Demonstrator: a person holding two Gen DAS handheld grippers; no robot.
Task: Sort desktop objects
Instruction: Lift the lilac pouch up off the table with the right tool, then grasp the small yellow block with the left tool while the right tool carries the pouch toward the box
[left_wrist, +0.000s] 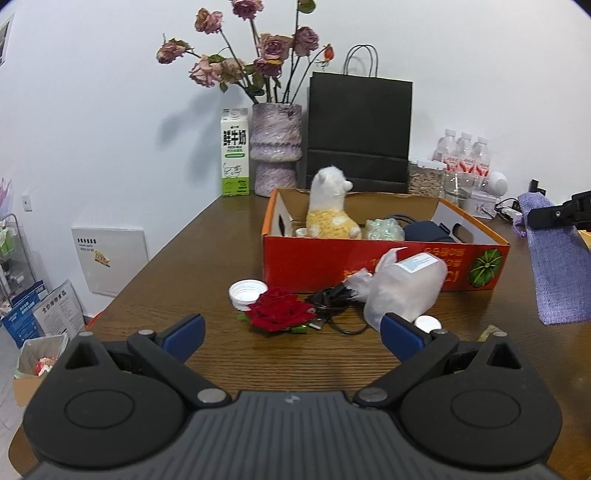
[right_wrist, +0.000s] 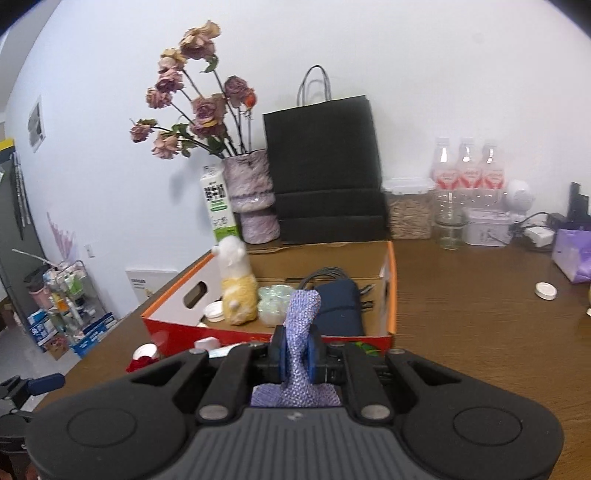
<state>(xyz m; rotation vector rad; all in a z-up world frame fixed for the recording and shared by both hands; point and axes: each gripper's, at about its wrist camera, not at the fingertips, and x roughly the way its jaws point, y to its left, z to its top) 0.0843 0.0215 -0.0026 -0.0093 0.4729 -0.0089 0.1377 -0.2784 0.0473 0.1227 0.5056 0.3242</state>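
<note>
My right gripper (right_wrist: 297, 354) is shut on a purple knitted pouch (right_wrist: 301, 332) and holds it just in front of the orange cardboard box (right_wrist: 388, 295); the pouch hangs at the right in the left wrist view (left_wrist: 557, 269). The box (left_wrist: 280, 258) holds a plush toy (left_wrist: 330, 210), a bubble-wrap wad (left_wrist: 384, 229) and a dark blue pouch (left_wrist: 428, 230). My left gripper (left_wrist: 291, 332) is open and empty, low over the table. Before it lie a red rose (left_wrist: 277, 308), a white lid (left_wrist: 247, 291), a black cable (left_wrist: 332, 302) and a translucent plastic bottle (left_wrist: 402, 288).
A vase of dried roses (left_wrist: 275, 147), a milk carton (left_wrist: 234, 151) and a black paper bag (left_wrist: 360, 129) stand behind the box. Water bottles (right_wrist: 467, 166), a grain jar (right_wrist: 408, 210), a glass (right_wrist: 448, 225) and a white lid (right_wrist: 546, 290) are at the right.
</note>
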